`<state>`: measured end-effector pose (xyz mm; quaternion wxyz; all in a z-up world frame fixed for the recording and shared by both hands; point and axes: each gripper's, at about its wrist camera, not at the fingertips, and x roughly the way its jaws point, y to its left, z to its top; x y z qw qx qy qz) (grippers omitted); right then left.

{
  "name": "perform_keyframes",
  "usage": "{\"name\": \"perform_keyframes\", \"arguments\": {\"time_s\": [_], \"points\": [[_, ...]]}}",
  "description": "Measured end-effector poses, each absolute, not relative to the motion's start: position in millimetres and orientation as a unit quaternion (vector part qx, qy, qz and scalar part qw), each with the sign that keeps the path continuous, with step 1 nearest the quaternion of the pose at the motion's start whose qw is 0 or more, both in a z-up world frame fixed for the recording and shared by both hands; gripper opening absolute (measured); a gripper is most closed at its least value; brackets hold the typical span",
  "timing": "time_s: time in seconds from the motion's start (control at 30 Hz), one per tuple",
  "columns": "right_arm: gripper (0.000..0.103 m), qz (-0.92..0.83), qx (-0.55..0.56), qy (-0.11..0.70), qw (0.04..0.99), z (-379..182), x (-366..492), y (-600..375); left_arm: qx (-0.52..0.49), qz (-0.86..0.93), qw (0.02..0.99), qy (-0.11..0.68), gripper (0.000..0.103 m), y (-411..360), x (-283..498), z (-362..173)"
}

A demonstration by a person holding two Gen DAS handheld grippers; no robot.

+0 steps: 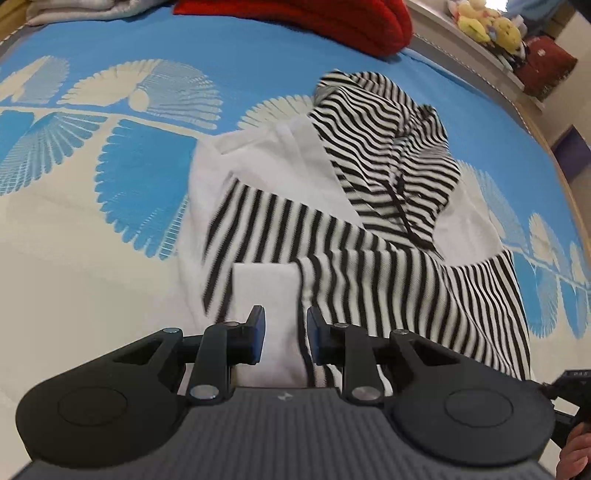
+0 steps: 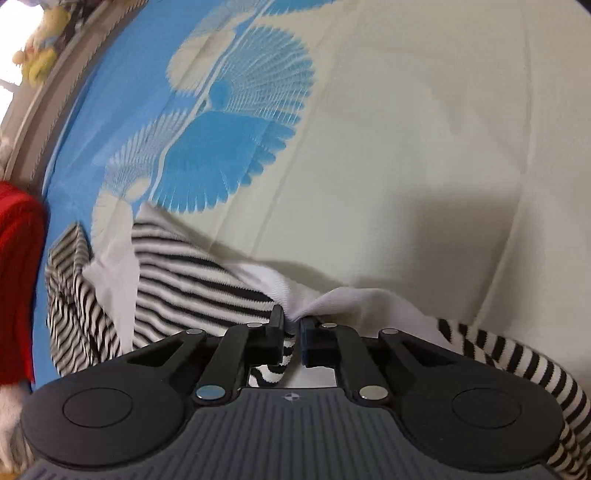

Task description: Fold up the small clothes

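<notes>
Right tongs (image 2: 292,326) are pinching my striped hoodie's (image 1: 369,236) white hem on the bed (image 1: 92,280); left tongs (image 1: 285,325) hang released above it.

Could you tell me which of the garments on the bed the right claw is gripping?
The black-and-white striped garment; the right claw pinches its white edge. The red knit and grey cloth lie untouched.

Both grippers match — the left gripper (image 1: 285,334) and right gripper (image 2: 292,338) have matte black linkage arms, silver pivot screws, round black discs, and ribbed grey housings.
</notes>
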<state>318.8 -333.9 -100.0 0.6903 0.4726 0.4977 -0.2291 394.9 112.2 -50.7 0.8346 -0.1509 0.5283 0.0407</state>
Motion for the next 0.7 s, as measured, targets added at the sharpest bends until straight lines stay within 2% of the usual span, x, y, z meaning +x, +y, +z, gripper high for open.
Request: {"name": "perform_keyframes", "arguments": {"time_s": [0.17,0.2,0.27,0.33,0.4,0.53,0.7], "points": [[0.021,-0.197,0.418,0.486,0.742,-71,316,-306,-0.154,0.037,0.83,0.535,0.027,110,394,-59],[0.032,-0.172,0.41,0.479,0.757,-66,320,-299,-0.153,0.038,0.828,0.539,0.027,110,394,-62],[0.046,-0.103,0.398,0.479,0.776,-64,334,-287,-0.153,0.041,0.818,0.554,0.027,112,394,-74],[0.046,-0.084,0.386,0.487,0.779,-70,347,-284,-0.153,0.049,0.799,0.58,0.027,116,393,-91],[0.052,-0.113,0.38,0.514,0.761,-85,353,-289,-0.158,0.059,0.786,0.595,0.027,123,392,-102],[0.052,-0.164,0.428,0.564,0.686,-117,348,-309,-0.213,0.07,0.79,0.571,0.027,146,392,-95],[0.053,-0.148,0.396,0.539,0.729,-98,349,-303,-0.229,0.075,0.783,0.573,0.027,152,393,-101]]}}
